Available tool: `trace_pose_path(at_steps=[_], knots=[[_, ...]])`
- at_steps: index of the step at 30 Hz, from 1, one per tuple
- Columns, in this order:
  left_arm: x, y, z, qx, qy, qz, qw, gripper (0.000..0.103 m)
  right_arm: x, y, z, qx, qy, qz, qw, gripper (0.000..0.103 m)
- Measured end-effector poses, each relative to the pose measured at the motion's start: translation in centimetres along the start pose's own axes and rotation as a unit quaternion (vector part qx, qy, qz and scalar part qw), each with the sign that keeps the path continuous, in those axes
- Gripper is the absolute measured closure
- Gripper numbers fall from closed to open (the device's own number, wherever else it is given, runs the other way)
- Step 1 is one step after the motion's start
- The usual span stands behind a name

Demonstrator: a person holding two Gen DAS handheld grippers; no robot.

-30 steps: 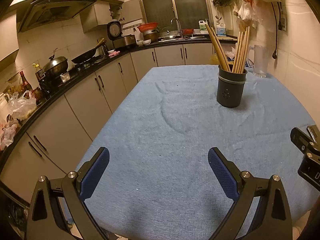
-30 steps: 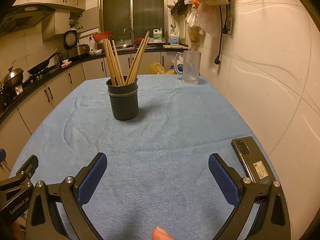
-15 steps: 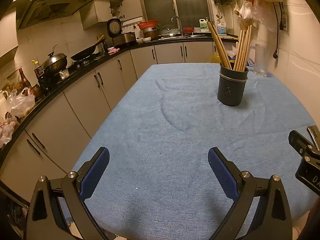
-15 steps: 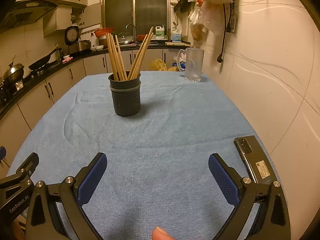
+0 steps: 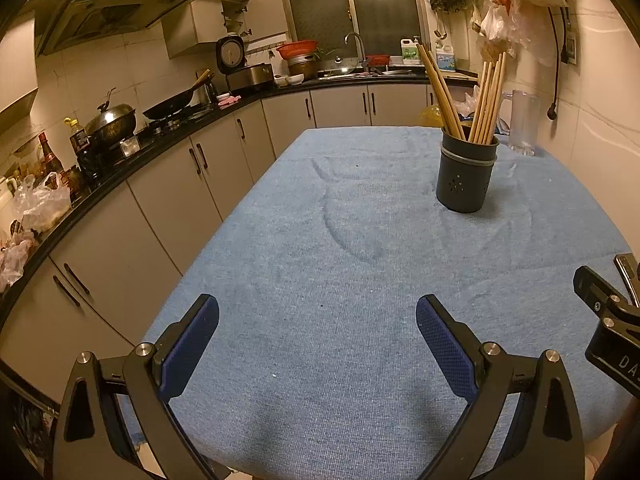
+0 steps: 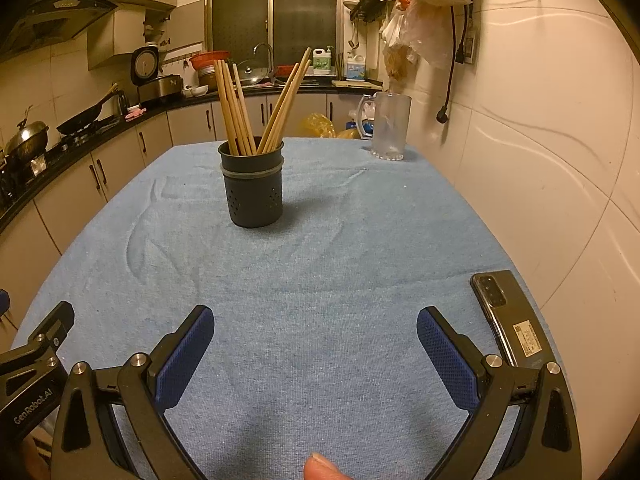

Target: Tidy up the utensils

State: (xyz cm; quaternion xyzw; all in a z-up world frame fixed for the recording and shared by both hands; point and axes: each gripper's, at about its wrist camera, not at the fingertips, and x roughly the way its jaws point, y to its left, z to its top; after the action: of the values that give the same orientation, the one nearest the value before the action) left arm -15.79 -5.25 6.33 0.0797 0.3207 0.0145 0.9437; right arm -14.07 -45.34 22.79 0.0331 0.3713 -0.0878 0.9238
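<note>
Chopsticks (image 6: 240, 108) stand upright in the dark holder (image 6: 253, 184) mid-table on the blue cloth (image 6: 320, 264). Left gripper (image 5: 318, 320) and right gripper (image 6: 316, 330) hover spread wide, holding nothing. Probably a fingertip (image 6: 320, 469) shows at the bottom edge.

Warm, yellowish indoor light fills both views — dim toward the window (image 6: 276, 12), which is dark. The light seems to come from above: the utensil holder (image 6: 253, 190) throws a soft shadow to its right across the blue cloth (image 6: 320, 280), and faint shadows lie beneath each gripper's fingers. Fisheye distortion bends the cabinets (image 5: 160, 200) and wall (image 6: 540, 140) strongly at the edges — corners vignette to black. Focus is sharp throughout; no glare.
</note>
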Motion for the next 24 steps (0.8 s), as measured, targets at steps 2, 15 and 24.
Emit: trace_pose_path(at_steps=[2, 15, 24], knots=[[0.05, -0.03, -0.04, 0.001, 0.0, 0.0, 1.0, 0.005, 0.06, 0.09, -0.03, -0.001, 0.001, 0.0, 1.0, 0.0], [0.02, -0.14, -0.02, 0.002, 0.001, -0.001, 1.0, 0.005, 0.34, 0.27, -0.25, -0.004, 0.007, 0.002, 1.0, 0.0], [-0.05, -0.22, -0.06, 0.002, 0.001, 0.0, 1.0, 0.005, 0.31, 0.27, -0.27, -0.004, 0.008, 0.002, 1.0, 0.0]])
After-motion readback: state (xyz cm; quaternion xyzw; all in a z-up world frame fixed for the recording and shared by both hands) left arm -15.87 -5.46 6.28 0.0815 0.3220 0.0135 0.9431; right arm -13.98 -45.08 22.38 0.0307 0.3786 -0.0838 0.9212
